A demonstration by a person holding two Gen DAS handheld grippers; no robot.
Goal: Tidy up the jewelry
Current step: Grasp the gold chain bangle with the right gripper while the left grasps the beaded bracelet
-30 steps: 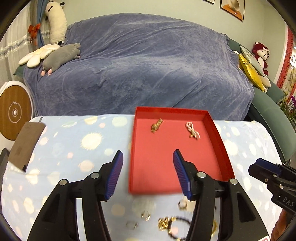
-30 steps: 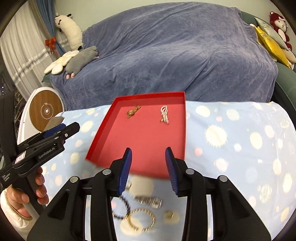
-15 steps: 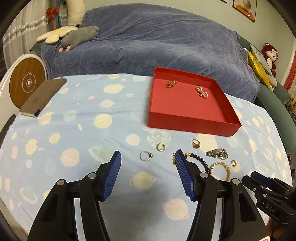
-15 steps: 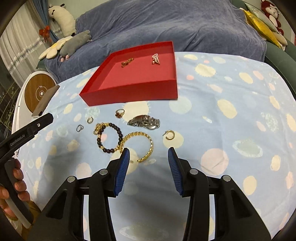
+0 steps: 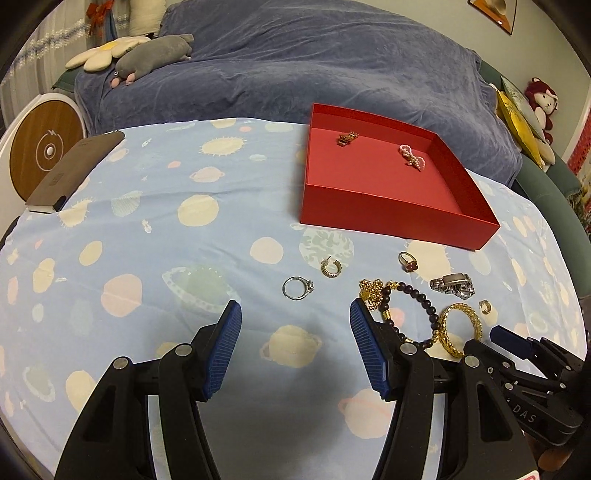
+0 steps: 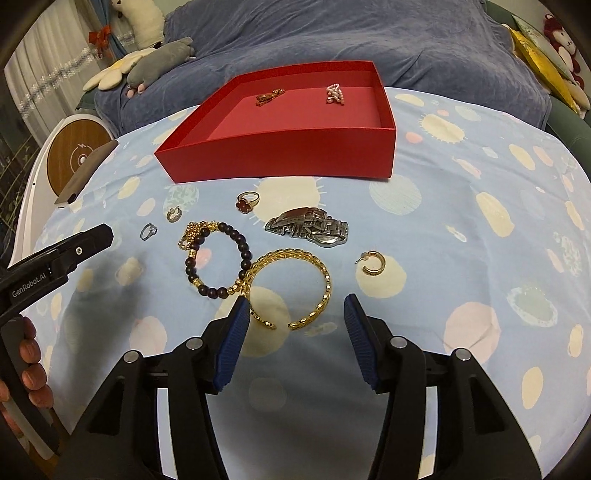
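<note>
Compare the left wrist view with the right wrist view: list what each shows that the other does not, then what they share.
Only the left wrist view shows the left gripper head-on with its jaws wide apart, and a framed picture on the wall.

Only the right wrist view shows the right gripper head-on, also open, just short of the gold bangle, plus the person's fingers on the left gripper's handle.

Both show the red tray holding two pieces, the beaded bracelet, the watch, loose rings and the planet-print cloth.

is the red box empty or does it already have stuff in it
Not empty. The red box holds two small pieces near its far wall: a gold piece and a pearl piece. The rest is bare.
</note>
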